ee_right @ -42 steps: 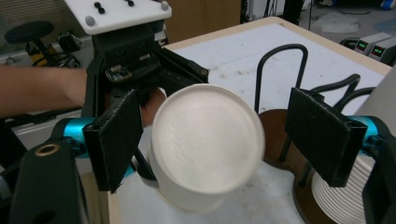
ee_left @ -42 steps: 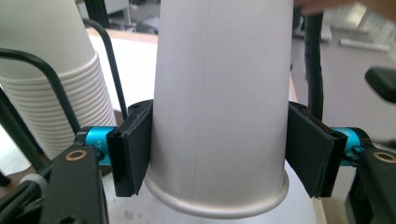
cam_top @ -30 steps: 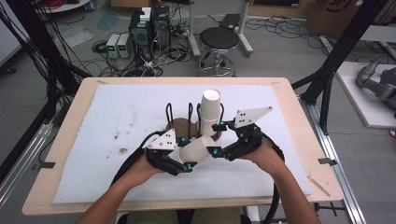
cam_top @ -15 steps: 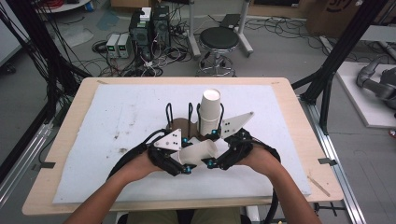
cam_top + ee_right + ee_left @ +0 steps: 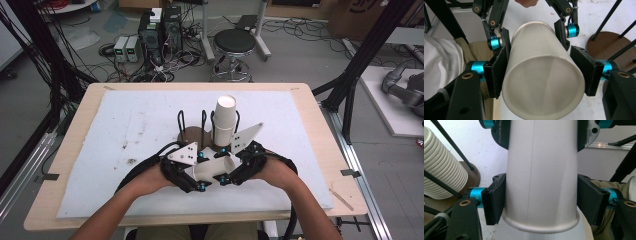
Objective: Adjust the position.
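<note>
White paper cups [image 5: 212, 170], nested and lying on their side at lower centre of the high view, are clamped at both ends: your left gripper [image 5: 540, 201] pinches the rim end, and your right gripper [image 5: 544, 75], its jaws having just been closing, presses on the base end. The step in hand appears to be separating one cup; next, pull the grippers straight apart without crushing the walls. The stack of cups [image 5: 225, 120] stands upright in the wire holder [image 5: 192, 131] just above.

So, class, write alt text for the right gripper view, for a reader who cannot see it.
A white paper cup lies on its side between the right gripper's two black jaws, which have just been closing onto its sides. Beyond it the left gripper clamps the same cup's far end, with a brown stand at the upper right.
</note>
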Demonstrator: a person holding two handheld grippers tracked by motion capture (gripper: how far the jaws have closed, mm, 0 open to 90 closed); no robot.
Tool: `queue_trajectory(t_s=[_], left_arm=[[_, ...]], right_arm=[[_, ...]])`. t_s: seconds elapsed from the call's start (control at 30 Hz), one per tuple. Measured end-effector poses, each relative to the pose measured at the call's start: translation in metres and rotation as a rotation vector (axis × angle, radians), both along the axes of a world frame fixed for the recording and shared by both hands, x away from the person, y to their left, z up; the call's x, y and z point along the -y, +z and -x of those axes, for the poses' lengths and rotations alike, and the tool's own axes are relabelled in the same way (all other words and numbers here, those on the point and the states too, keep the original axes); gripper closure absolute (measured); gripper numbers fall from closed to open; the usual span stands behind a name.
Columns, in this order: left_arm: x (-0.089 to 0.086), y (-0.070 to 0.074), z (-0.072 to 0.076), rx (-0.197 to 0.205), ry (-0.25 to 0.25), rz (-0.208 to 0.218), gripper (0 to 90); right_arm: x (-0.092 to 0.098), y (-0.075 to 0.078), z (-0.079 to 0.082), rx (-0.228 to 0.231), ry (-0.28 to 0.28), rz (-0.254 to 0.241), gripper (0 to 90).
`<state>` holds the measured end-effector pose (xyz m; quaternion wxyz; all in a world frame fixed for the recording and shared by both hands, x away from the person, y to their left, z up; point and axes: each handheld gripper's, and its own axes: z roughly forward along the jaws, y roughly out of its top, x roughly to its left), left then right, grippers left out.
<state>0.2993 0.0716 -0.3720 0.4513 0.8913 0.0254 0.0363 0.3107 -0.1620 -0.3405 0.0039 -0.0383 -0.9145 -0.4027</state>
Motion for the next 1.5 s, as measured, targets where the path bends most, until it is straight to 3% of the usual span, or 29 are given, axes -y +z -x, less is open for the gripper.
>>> queue_trajectory(t_s=[0.3,0.37,0.43,0.47,0.5,0.53,0.57,0.6,0.63,0.83,1.0,1.2,1.5], left_arm=[[-0.001,-0.002,0.001,-0.010,-0.002,0.022,27.2],[-0.003,-0.004,0.001,-0.033,0.008,0.068,26.1],[-0.010,-0.008,0.001,-0.062,0.043,0.139,16.6],[-0.010,-0.008,0.001,-0.062,0.043,0.139,16.5],[-0.012,-0.008,0.001,-0.065,0.049,0.168,16.1],[-0.015,-0.009,0.001,-0.068,0.059,0.201,16.1],[-0.020,-0.010,0.002,-0.070,0.080,0.256,15.2],[-0.020,-0.010,0.002,-0.070,0.080,0.256,15.1],[-0.025,-0.012,0.003,-0.069,0.090,0.292,15.0],[-0.032,-0.016,0.004,-0.060,0.119,0.338,15.1],[-0.041,-0.018,0.004,-0.077,0.150,0.423,15.1],[-0.046,-0.018,0.005,-0.104,0.146,0.535,15.1],[-0.044,-0.018,0.006,-0.103,0.125,0.560,15.1]], right_arm=[[0.002,-0.001,0.001,-0.008,0.001,-0.003,34.6],[0.003,-0.001,0.001,-0.013,0.002,-0.008,34.6],[0.007,-0.001,0.000,-0.015,-0.013,-0.029,34.6],[0.007,-0.001,0.000,-0.015,-0.013,-0.029,34.6],[0.012,-0.001,-0.001,-0.028,-0.022,-0.061,34.6],[0.012,-0.001,-0.001,-0.028,-0.022,-0.061,34.6],[0.016,-0.001,-0.001,-0.033,-0.036,-0.082,34.6],[0.016,-0.001,-0.001,-0.033,-0.036,-0.082,34.6],[0.019,-0.001,-0.002,-0.030,-0.057,-0.098,34.5],[0.032,0.000,-0.004,-0.046,-0.093,-0.181,34.5],[0.041,-0.003,-0.003,-0.059,-0.124,-0.251,34.5],[0.049,-0.011,-0.002,-0.087,-0.145,-0.339,34.6],[0.052,-0.023,0.000,-0.115,-0.151,-0.426,34.5]])
